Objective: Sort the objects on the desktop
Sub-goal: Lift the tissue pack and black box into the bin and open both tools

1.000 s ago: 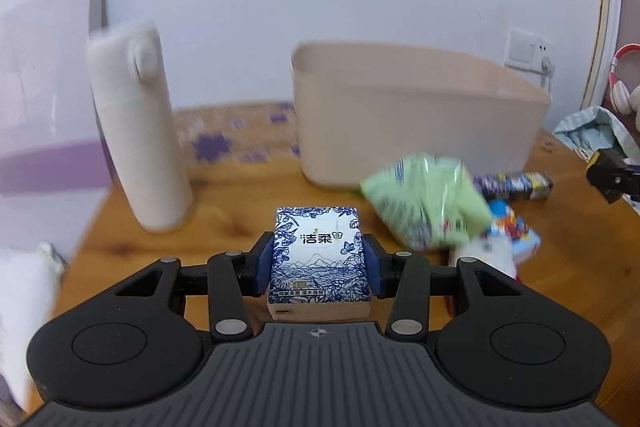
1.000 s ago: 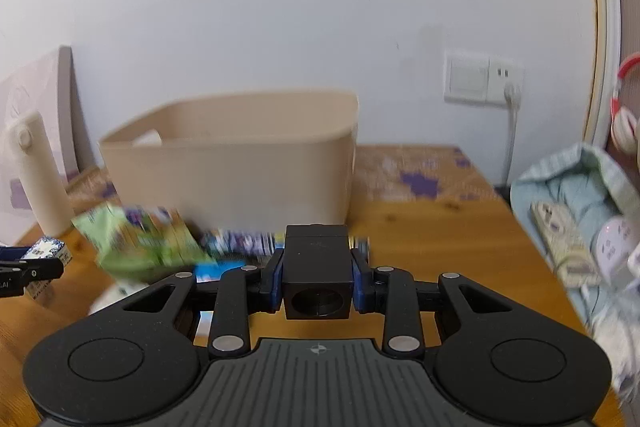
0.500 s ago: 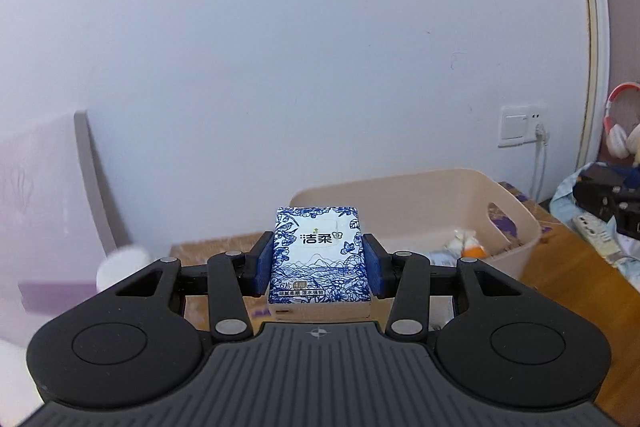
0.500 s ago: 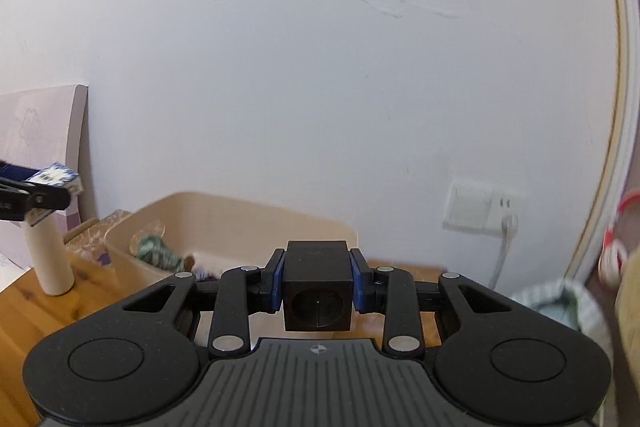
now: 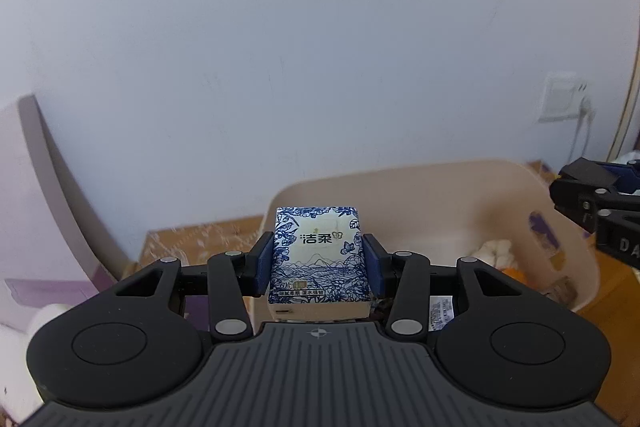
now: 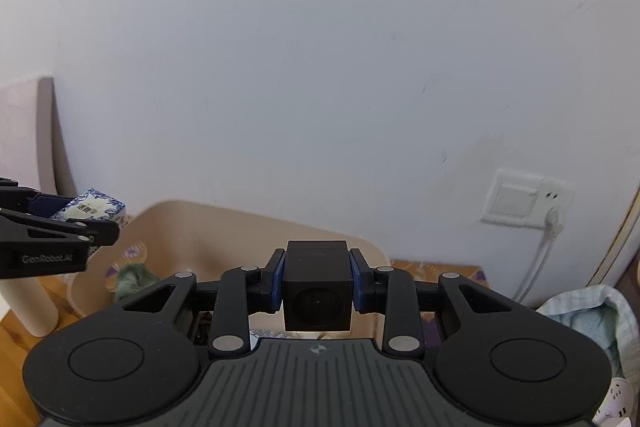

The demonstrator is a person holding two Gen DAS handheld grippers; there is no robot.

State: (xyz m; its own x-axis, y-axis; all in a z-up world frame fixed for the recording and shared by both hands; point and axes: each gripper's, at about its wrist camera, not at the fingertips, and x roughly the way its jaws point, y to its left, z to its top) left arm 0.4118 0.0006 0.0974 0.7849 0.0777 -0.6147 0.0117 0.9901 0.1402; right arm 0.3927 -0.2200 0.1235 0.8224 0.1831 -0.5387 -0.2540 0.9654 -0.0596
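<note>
Left wrist | L fingers (image 5: 318, 263) clamp tissue pack (image 5: 318, 255) "洁柔" | R fingers (image 6: 318, 285) clamp black cube (image 6: 316, 287)

Blue-white tissue pack (image 5: 317, 259) and black cube (image 6: 317, 287) held above beige bin (image 5: 460, 195).

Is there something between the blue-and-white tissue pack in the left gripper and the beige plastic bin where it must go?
Nothing visible. The blue-and-white tissue pack, clamped in the left gripper, hangs at the near rim of the beige plastic bin, whose top is open.
</note>
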